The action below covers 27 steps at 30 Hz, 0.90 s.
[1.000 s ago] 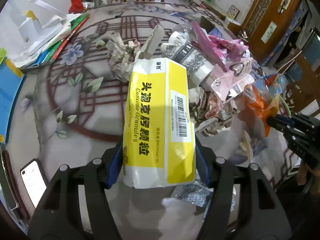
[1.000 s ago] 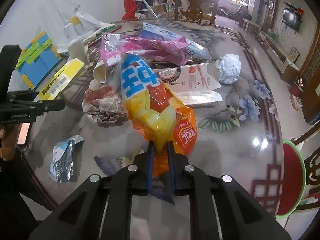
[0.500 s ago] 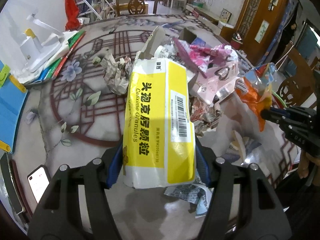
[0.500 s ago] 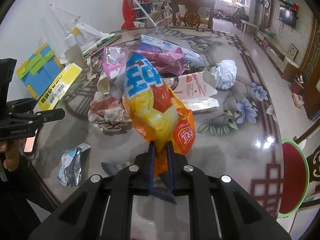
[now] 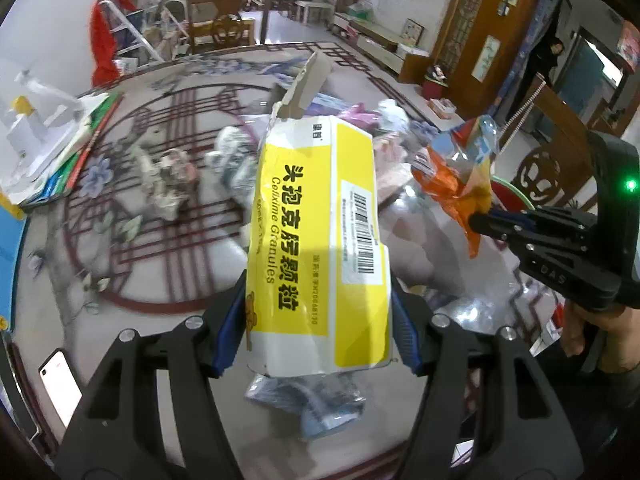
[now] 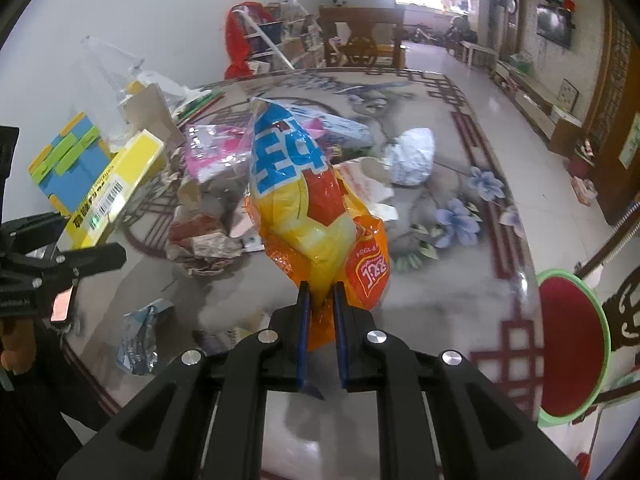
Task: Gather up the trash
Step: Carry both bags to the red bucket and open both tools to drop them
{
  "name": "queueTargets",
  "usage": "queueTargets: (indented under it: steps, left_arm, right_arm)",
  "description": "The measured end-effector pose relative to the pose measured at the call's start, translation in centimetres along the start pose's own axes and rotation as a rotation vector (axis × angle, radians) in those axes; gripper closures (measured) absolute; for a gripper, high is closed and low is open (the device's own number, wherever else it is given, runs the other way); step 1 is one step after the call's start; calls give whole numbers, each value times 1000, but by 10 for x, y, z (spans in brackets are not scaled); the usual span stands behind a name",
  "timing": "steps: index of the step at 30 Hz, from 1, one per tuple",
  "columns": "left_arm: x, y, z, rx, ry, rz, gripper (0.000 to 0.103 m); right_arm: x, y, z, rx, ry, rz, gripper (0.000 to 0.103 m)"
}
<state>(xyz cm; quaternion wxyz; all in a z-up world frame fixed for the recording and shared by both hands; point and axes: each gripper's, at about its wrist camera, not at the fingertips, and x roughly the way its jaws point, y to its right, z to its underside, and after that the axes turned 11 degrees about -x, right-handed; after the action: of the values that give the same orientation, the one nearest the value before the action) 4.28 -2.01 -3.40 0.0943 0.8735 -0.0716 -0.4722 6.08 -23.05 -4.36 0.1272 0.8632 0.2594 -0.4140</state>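
Because it is thin card, the yellow medicine box sits light but crushable between the left gripper jaws, clamped across its lower sides; the right gripper pinches the snack bag tail — slippery, limp film.

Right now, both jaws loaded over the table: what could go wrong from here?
1. The right gripper pinches only the bottom corner of the orange snack bag; thin film could slip or tear out.
2. The left gripper holds the yellow medicine box by its near end; the torn, open far end sticks out far and could tilt or catch the trash pile.
3. In the left wrist view bag and box sit close; they could collide.
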Motion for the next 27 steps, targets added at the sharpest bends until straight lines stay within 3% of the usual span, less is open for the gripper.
queueTargets:
  steps: [14,27]
  left_arm:
    - [59,111,-29,114,-94,122,42]
    - [127,256,-46,248,-207,287,42]
  right_arm:
    - [-33,94,49,242,0,99,93]
    - [-66,209,107,521,-7,212,93]
